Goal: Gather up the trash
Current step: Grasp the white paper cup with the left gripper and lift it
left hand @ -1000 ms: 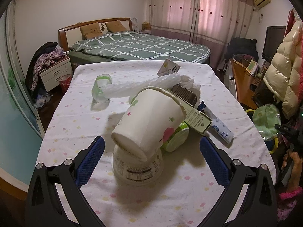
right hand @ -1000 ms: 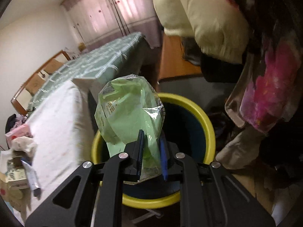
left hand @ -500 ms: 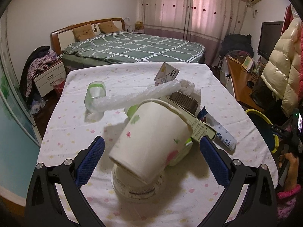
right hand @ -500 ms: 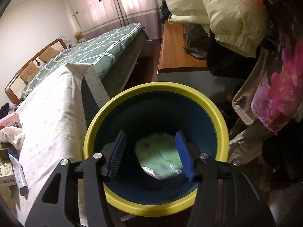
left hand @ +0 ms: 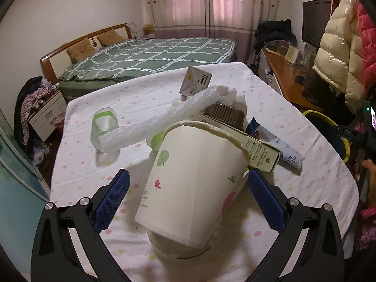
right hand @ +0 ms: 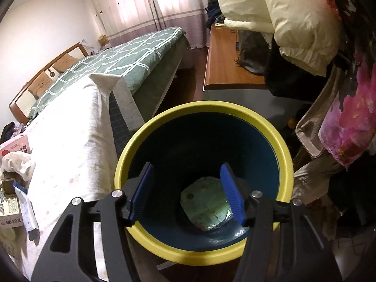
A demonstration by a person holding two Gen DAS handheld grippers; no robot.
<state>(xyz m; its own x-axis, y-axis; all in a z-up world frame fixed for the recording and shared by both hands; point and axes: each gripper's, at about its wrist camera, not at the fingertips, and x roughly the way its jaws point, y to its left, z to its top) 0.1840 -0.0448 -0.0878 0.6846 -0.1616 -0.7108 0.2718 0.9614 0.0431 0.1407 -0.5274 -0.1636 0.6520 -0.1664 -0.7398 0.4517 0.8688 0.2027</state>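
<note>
At the table [left hand: 77, 155], our left gripper [left hand: 188, 197] hangs spread wide around a tilted paper cup [left hand: 188, 188], gripping nothing; closing on it comes next, we judge. Our right gripper [right hand: 186, 192], released, hovers over the yellow-rimmed bin [right hand: 277, 138] holding 1 green wrapper [right hand: 206, 204]. Bubble wrap [left hand: 164, 119] and cartons [left hand: 260, 152] crowd behind.

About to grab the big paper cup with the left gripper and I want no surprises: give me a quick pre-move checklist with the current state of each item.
1. Left gripper open: ok.
2. Paper cup between its fingers: ok, not touched yet.
3. Cup resting steady: not ok, it lies tilted on a white tub.
4. Neighbours clear of the cup: not ok, a carton sits right behind its rim.
5. Right gripper empty: ok, open over the bin.
6. Green wrapper in the bin: ok.
</note>
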